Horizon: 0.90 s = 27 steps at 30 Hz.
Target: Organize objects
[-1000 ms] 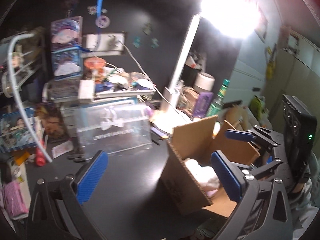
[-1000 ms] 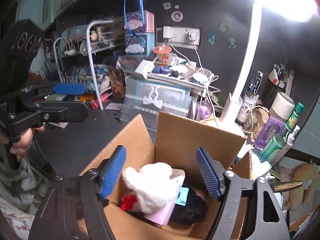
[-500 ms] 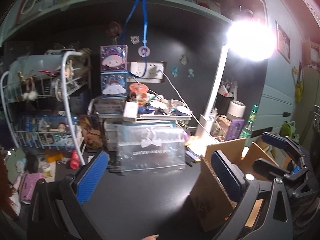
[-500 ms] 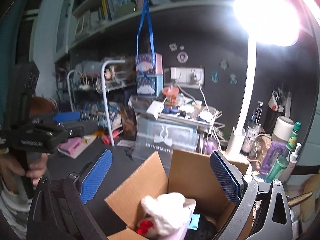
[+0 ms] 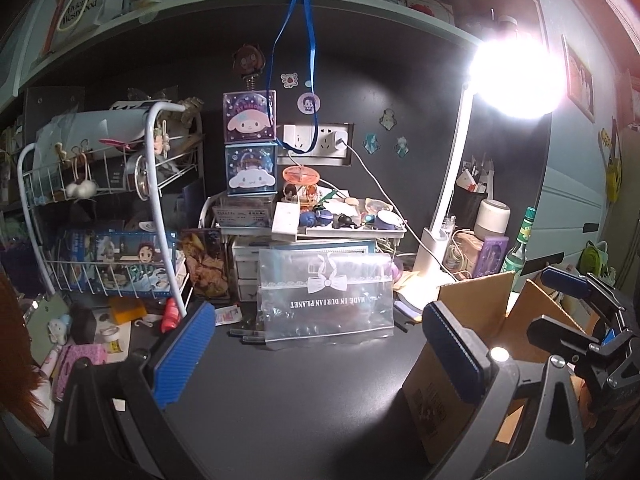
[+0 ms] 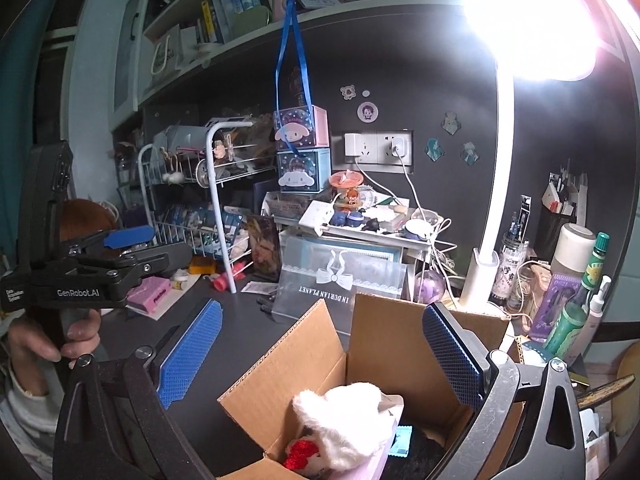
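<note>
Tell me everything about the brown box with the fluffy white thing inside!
The cardboard box is plain brown corrugated card, standing upright on the dark desk with its top flaps open. Inside lie a fluffy white plush with a red bit, something pink and something black. The right gripper hovers open above it, touching nothing.
</note>
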### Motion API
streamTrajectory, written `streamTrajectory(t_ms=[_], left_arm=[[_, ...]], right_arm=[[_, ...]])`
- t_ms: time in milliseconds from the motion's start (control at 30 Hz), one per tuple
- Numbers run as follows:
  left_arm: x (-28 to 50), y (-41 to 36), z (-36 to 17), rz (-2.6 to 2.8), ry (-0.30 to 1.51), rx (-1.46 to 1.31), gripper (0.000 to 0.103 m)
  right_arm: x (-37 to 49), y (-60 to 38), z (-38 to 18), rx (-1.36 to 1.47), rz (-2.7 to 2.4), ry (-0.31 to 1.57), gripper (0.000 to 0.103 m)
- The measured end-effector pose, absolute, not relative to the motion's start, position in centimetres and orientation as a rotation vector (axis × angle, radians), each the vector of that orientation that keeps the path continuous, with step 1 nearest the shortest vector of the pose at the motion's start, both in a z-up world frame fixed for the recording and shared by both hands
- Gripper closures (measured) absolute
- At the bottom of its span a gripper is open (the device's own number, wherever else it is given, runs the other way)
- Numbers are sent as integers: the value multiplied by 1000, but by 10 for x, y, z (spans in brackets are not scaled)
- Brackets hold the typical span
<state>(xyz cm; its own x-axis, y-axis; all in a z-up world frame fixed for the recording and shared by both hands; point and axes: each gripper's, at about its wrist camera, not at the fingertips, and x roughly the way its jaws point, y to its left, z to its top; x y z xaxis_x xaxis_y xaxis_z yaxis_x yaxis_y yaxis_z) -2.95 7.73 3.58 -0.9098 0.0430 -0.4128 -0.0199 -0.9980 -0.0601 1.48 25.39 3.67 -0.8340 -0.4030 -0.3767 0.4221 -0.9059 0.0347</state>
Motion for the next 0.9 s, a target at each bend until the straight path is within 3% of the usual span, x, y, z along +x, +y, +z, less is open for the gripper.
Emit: streamTrajectory(t_ms=[900], left_arm=[[-30, 77, 35, 3020, -97, -669, 0]], right_arm=[[13, 255, 36, 532, -2653, 74, 2]])
